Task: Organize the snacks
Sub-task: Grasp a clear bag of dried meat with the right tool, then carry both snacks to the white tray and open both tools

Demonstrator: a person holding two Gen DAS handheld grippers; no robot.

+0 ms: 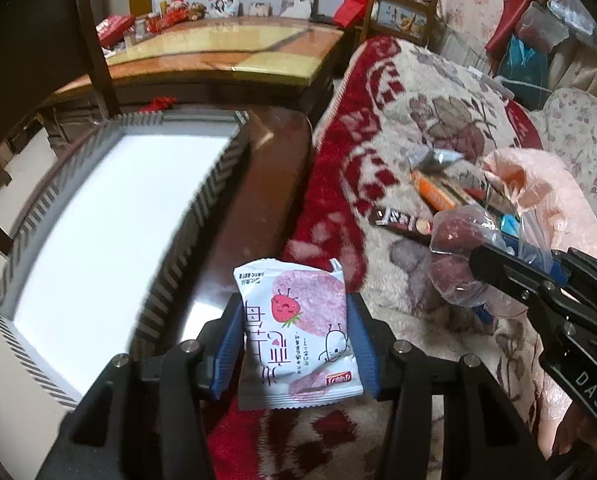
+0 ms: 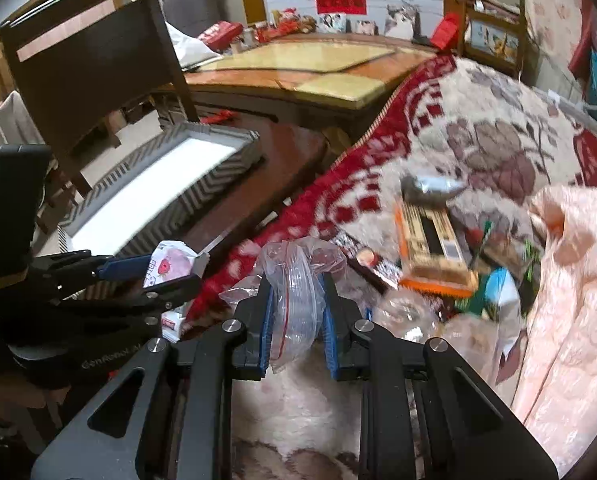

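The left tongs (image 1: pixel 294 344) sit at the bottom centre of the left wrist view, their blue pads clamped on either side of a white strawberry snack packet (image 1: pixel 296 336) that stands upright between them, above the edge where the dark wooden desk (image 1: pixel 266 184) meets the red and cream blanket (image 1: pixel 378 120). In the right wrist view that same packet (image 2: pixel 170 266) shows at the left, pinched in the left tongs (image 2: pixel 154 274).

The right tongs (image 2: pixel 296 320) are at the lower centre of the right wrist view, drawn together on a crumpled clear zip bag (image 2: pixel 294 280); from the left wrist view they (image 1: pixel 498 264) enter at the right edge with the clear bag (image 1: pixel 454 256) bunched at their tips, and it seems to carry reddish lumps inside, though blur makes that unsure.

A grey chevron-patterned box (image 1: pixel 222 184) with a white inside fills the left of the left wrist view, resting on the desk. On the blanket, right of centre, lie an orange packet (image 1: pixel 430 192), a dark chocolate bar (image 1: pixel 402 222) and a silver foil wrapper (image 1: pixel 434 158), close together beside a pale pink quilted cloth (image 1: pixel 546 184).
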